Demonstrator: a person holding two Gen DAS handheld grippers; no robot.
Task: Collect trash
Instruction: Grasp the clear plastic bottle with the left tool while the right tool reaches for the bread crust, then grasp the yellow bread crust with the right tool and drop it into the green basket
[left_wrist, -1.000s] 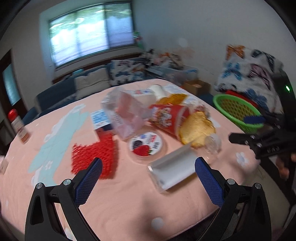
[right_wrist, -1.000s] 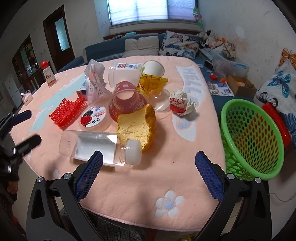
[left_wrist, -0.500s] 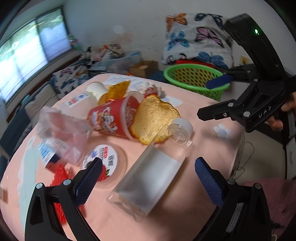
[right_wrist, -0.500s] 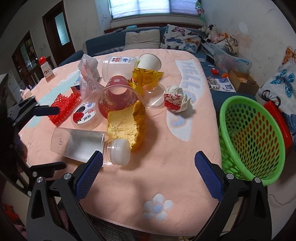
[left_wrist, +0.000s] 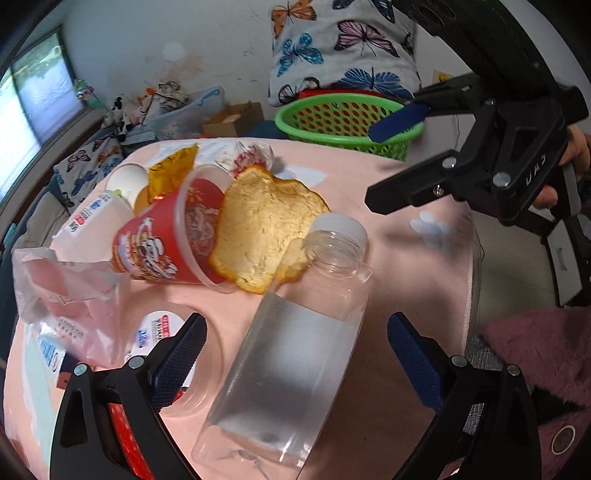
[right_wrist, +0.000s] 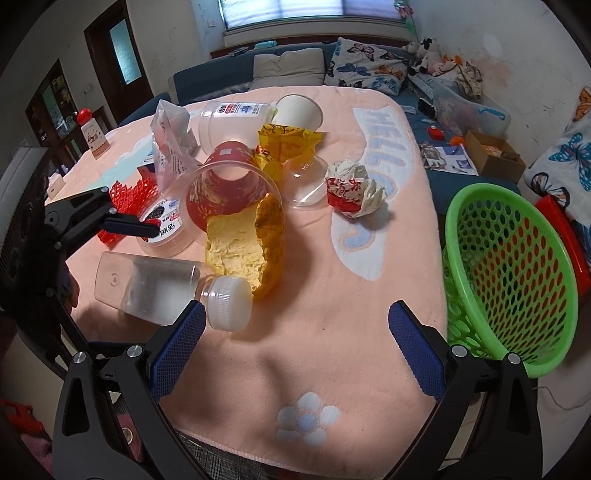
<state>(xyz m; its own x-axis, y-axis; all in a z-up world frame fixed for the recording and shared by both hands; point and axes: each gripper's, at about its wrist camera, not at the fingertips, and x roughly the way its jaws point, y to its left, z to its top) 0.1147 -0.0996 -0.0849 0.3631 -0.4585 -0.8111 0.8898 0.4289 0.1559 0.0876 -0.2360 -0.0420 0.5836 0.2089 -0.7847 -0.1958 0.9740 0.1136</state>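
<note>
Through my left wrist view, my left gripper (left_wrist: 295, 354) stood wide open, its blue pads on either side of the clear plastic bottle with a white cap (left_wrist: 295, 347), which lay on its side on the pink cloth-covered surface (left_wrist: 388, 192) in the lower middle of the frame; neither pad touched it. The bottle's capped neck pointed up the frame toward the torn piece of yellow foam (left_wrist: 262, 229), which leaned against the mouth of the tipped red printed plastic cup (left_wrist: 162, 243). A crumpled clear plastic bag (left_wrist: 70, 291) lay at the left, and a round clear lid with a printed label (left_wrist: 162, 332) sat just behind my left pad. At the upper right my right gripper (left_wrist: 388, 162) hovered with its fingers spread apart, a hand (left_wrist: 569, 158) on its handle. Behind it the green perforated plastic basket (left_wrist: 347, 122) stood beyond the surface's far edge.

Through my right wrist view, my right gripper (right_wrist: 295, 350) was open and empty above the near edge of the surface. The bottle (right_wrist: 155, 284) lay at lower left, its cap beside my left pad. The yellow foam (right_wrist: 243, 247) touched the cap and the red cup (right_wrist: 225, 184). A crumpled red-and-white paper wad (right_wrist: 354, 192) lay alone at centre right. The green basket (right_wrist: 509, 273) stood tilted at the right, beside the surface. My left gripper (right_wrist: 122, 221) showed at the left edge over a red plastic mesh (right_wrist: 129, 195).
</note>
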